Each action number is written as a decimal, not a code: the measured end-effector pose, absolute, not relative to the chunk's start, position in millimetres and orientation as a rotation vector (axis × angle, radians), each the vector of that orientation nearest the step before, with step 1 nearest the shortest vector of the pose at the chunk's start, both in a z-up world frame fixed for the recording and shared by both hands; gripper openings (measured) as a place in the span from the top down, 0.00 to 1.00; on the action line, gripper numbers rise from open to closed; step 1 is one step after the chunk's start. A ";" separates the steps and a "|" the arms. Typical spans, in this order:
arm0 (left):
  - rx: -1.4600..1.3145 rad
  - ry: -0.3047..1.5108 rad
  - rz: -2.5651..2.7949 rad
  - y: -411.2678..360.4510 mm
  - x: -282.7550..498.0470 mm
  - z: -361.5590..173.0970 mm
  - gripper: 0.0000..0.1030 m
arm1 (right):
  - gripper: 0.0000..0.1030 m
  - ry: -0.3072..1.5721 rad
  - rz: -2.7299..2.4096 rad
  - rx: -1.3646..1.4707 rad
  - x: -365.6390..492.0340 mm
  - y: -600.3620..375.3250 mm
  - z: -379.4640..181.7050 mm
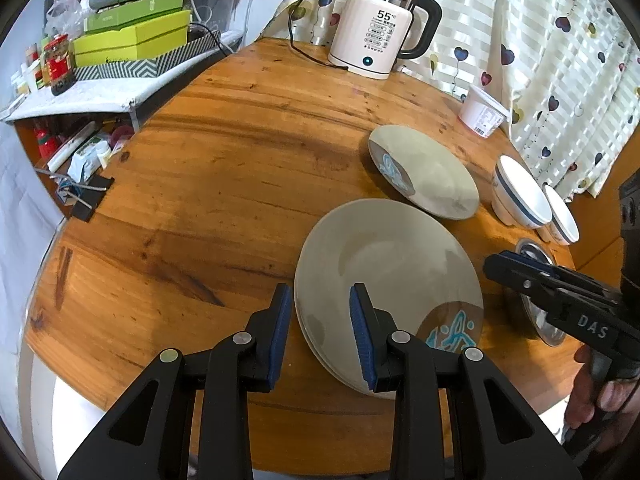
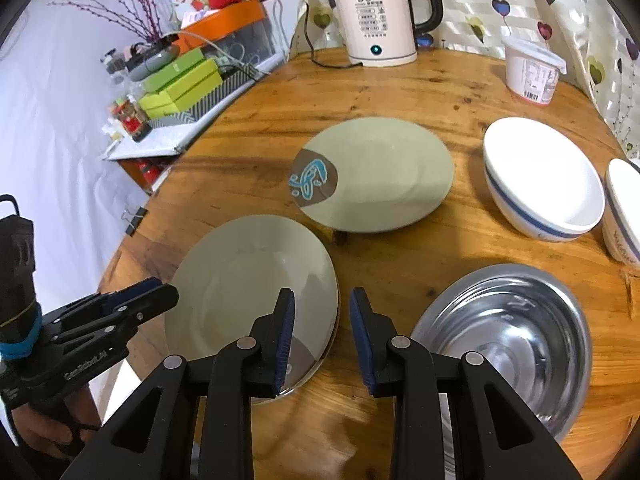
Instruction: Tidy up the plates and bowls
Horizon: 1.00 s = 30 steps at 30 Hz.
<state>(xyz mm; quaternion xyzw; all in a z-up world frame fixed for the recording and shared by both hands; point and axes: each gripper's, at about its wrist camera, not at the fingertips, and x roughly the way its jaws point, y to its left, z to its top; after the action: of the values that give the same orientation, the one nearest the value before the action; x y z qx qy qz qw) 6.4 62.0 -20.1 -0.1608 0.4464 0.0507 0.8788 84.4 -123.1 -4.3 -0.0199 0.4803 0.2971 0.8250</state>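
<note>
- While both grippers are gaping empty, the left gripper [image 1: 320,332] is straddling the near plate's [image 1: 384,264] rim.
- Right gripper [image 2: 322,336] is hovering between near plate and steel bowl [image 2: 508,332].

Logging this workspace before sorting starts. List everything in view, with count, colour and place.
Round grey-green ceramic plates: two; near plate stack at the front left, far plate mid-table.
White ceramic bowls with blue band: two; large bowl right, second bowl at the right edge.
Shiny steel bowl: one, front right.
White electric kettle: one, back edge.
White plastic tub: one, back right.
Round wooden table: one, brown.
Green boxes: stacked, side shelf left.
Left gripper: open, straddling the near plate's rim.
Right gripper: open, between near plate and steel bowl.
</note>
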 end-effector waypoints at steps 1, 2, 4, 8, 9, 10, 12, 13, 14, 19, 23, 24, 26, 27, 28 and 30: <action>-0.328 0.927 0.106 61.5 7.0 -18.5 0.70 | 0.69 1.016 0.633 -0.036 84.9 -124.8 -2.4; -0.323 0.924 0.105 61.2 7.9 -17.0 0.70 | 0.69 1.010 0.633 -0.029 85.3 -126.4 -0.2; -0.312 0.918 0.100 60.0 9.8 -13.7 0.70 | 0.68 1.001 0.631 -0.022 86.5 -128.6 2.7; -0.289 0.902 0.093 55.4 12.0 -7.1 0.70 | 0.63 0.990 0.619 0.001 89.1 -134.4 6.7; -0.287 0.900 0.091 55.0 12.7 -6.1 0.70 | 0.63 0.989 0.617 0.009 90.1 -135.7 7.1; -0.284 0.897 0.087 54.2 13.5 -5.0 0.70 | 0.63 0.989 0.616 0.014 90.3 -136.8 7.7; -0.282 0.896 0.084 52.9 15.6 -3.6 0.70 | 0.63 0.987 0.617 0.023 91.0 -138.5 8.9; -0.281 0.897 0.081 52.4 16.6 -3.1 0.70 | 0.63 0.988 0.620 0.028 91.3 -139.2 9.7; -0.281 0.896 0.078 52.0 17.5 -2.6 0.70 | 0.63 0.990 0.623 0.033 91.6 -139.7 10.3; -0.264 0.886 0.075 48.9 20.2 1.0 0.70 | 0.62 0.990 0.619 0.035 92.4 -141.5 12.9; -0.264 0.883 0.068 49.1 23.5 2.7 0.68 | 0.62 0.991 0.614 0.041 93.8 -142.5 14.1; -0.267 0.883 0.066 49.3 24.7 2.8 0.65 | 0.62 0.990 0.613 0.044 94.1 -143.3 14.4; -0.272 0.883 0.063 50.2 26.2 2.9 0.62 | 0.62 0.991 0.608 0.047 95.3 -144.5 14.7; -0.274 0.883 0.062 50.2 26.9 2.8 0.61 | 0.62 0.992 0.605 0.050 96.0 -145.3 14.8; -0.277 0.884 0.059 50.8 27.9 2.8 0.61 | 0.62 0.993 0.603 0.053 97.1 -146.3 14.9; -0.275 0.883 0.056 51.1 29.5 2.8 0.59 | 0.62 0.997 0.591 0.059 99.2 -148.2 14.6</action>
<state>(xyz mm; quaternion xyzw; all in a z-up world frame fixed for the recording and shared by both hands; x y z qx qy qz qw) 29.5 51.1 2.8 -0.1328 0.4260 0.0272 0.8945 99.2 -148.2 14.6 0.0281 0.4709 0.2793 0.8363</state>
